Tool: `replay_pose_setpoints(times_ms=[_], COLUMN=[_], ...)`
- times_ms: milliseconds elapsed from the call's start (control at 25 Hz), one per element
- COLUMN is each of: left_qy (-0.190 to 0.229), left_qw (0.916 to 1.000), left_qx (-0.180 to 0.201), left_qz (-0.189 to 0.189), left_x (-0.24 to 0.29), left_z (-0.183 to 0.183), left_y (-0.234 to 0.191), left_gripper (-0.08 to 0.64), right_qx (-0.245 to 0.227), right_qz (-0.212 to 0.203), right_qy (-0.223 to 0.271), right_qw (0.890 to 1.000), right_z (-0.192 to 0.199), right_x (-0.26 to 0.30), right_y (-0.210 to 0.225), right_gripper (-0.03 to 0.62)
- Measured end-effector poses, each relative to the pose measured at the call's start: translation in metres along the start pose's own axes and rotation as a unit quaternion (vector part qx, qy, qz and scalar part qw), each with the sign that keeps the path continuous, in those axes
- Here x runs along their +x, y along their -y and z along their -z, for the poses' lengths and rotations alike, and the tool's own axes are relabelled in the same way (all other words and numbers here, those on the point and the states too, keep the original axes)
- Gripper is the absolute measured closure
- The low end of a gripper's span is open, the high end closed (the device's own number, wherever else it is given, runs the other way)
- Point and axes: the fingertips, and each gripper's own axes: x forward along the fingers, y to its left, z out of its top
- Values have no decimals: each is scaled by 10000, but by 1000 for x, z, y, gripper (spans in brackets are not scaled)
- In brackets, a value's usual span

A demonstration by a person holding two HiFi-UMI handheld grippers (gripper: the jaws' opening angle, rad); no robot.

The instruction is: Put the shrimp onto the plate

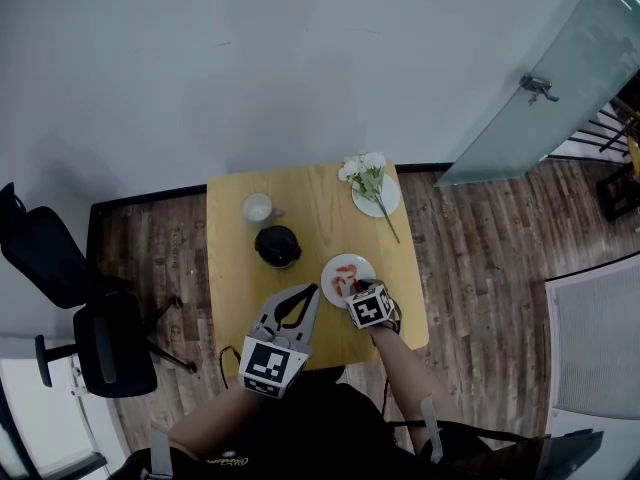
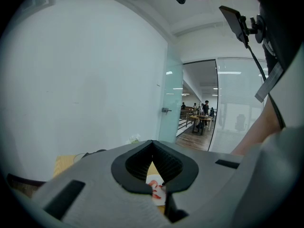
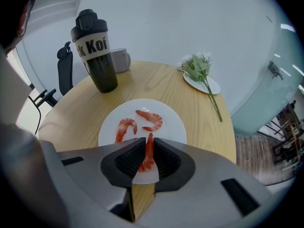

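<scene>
Orange shrimp (image 3: 148, 153) is dangling, pinched by the right gripper (image 3: 149, 140) over the near rim of the plate (image 3: 172, 127); releasing here risks it rolling off. The left gripper (image 2: 152, 144) is clenched, empty.

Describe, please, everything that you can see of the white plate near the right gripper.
The plate is round, plain white and smooth, like ceramic or plastic. It lies flat on the yellow wooden table, toward the person's side. Two orange shrimp lie on it, and the right gripper holds a third shrimp over its near rim.
</scene>
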Motion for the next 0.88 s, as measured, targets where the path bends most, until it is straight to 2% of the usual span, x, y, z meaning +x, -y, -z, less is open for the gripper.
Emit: replay_pose_setpoints(times_ms=[560,880], left_qy=[42,66], left_qw=[10000,10000], left_qx=[28,28], left_qz=[-2,5], left_x=[-7,-8], left_z=[-2,-2], left_y=[-2,-3], left_gripper=[561,560], right_qx=[-131,-33], right_qz=[142,79], right_qy=[22,54], right_qw=[9998,9999], right_z=[-5,-5], right_x=[0,-2], right_y=[5,3], right_gripper=[529,508])
